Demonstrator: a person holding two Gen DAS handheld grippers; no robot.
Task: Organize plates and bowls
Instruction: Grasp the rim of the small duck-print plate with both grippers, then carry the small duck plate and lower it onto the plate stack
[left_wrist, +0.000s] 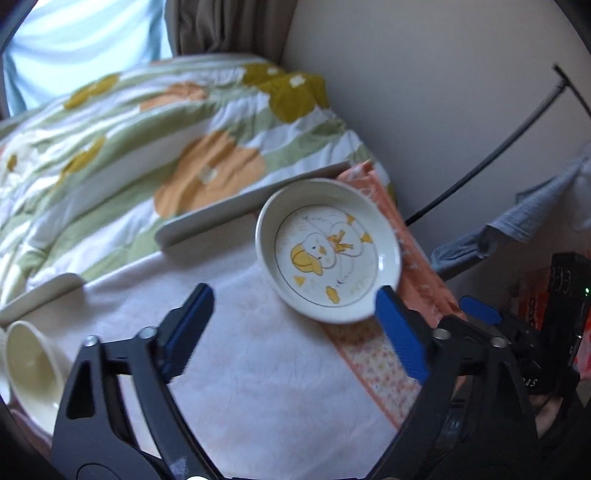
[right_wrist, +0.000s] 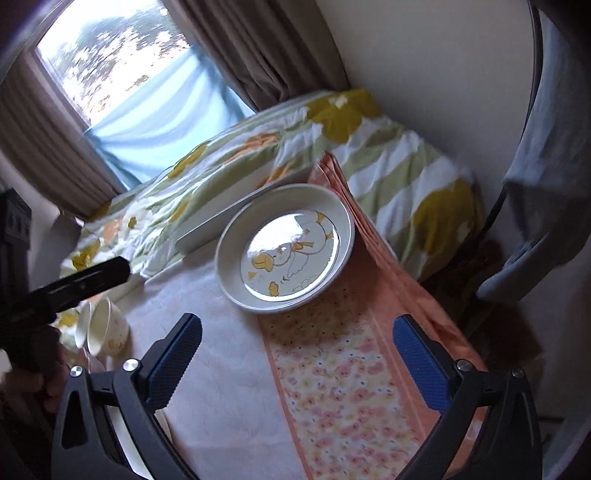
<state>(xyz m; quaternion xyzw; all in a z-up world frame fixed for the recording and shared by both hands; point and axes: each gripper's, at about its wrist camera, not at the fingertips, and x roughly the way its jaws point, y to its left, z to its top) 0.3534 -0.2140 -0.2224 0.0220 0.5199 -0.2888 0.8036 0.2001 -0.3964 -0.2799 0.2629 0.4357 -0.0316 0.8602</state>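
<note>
A white plate with a yellow duck drawing (left_wrist: 327, 254) lies on the table, partly on the white cloth and partly on the orange floral cloth; it also shows in the right wrist view (right_wrist: 286, 251). My left gripper (left_wrist: 295, 321) is open and empty, just short of the plate's near rim, its right finger beside the rim. My right gripper (right_wrist: 297, 350) is open and empty, a little nearer than the plate. A cream bowl (left_wrist: 31, 369) lies on its side at the table's left; in the right wrist view the bowl (right_wrist: 107, 326) leans against another dish.
A long white rectangular dish (left_wrist: 251, 197) lies behind the plate at the table's far edge. An orange floral cloth (right_wrist: 347, 387) covers the table's right part. A flowered quilt (left_wrist: 147, 140) lies beyond. A black stand and hanging grey cloth (right_wrist: 546, 147) are at the right.
</note>
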